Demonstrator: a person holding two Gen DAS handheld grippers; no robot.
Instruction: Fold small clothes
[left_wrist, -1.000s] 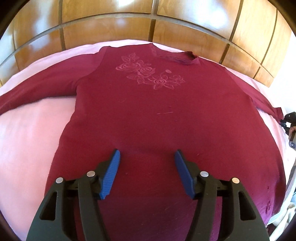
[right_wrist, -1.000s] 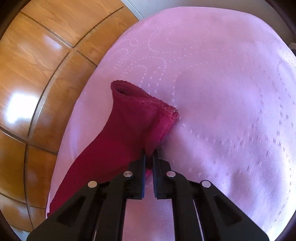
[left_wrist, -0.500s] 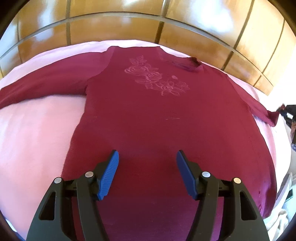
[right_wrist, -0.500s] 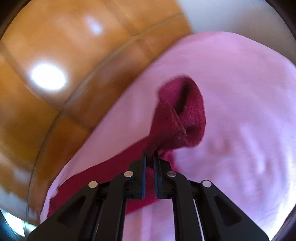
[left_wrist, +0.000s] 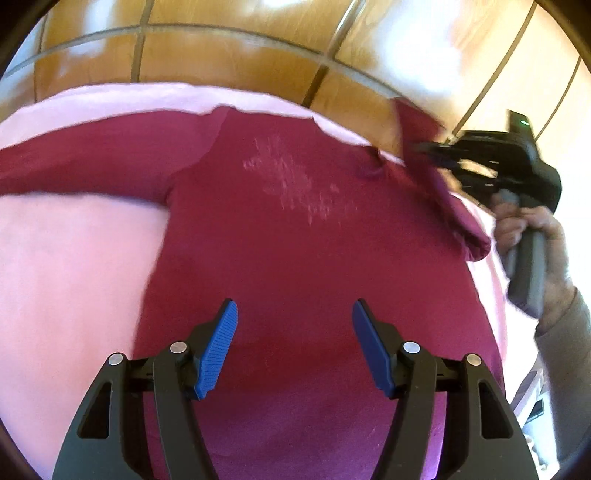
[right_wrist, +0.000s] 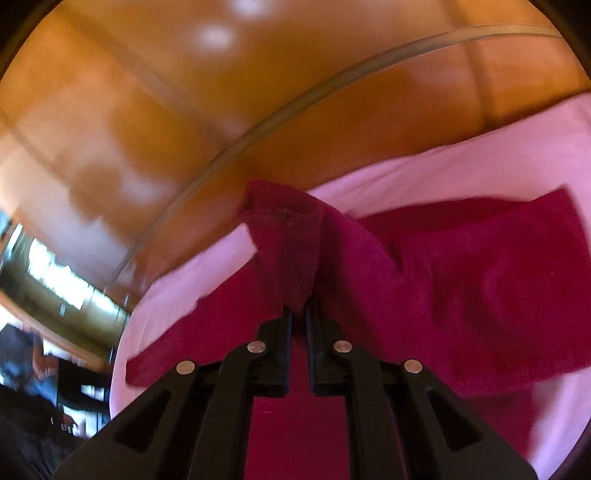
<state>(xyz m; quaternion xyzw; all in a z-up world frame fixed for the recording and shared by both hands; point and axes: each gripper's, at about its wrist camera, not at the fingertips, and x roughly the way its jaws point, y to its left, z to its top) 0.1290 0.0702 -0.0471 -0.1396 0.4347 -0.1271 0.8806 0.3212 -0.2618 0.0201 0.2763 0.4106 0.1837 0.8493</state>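
Pinching the cuff (right_wrist: 284, 236) of the maroon top's sleeve, your right gripper (right_wrist: 298, 314) is carrying it in over the garment, and its jaws are just beginning to part with the knit still caught between them. From the left wrist view you are holding that gripper (left_wrist: 424, 149) up near the neckline, your hand (left_wrist: 532, 236) wrapped round its handle, with the sleeve (left_wrist: 443, 192) trailing back from it to the shoulder. Your left gripper (left_wrist: 293, 347) is hovering wide apart over the lower body of the long-sleeved top (left_wrist: 295, 258), holding nothing. The top is lying face up on the pink bedcover (left_wrist: 74, 266), floral print (left_wrist: 295, 184) showing, its other sleeve (left_wrist: 92, 162) stretched out flat. By my reading, you are working the first sleeve fold; next you are needing to lay that cuff flat across the chest, then go for the far sleeve.
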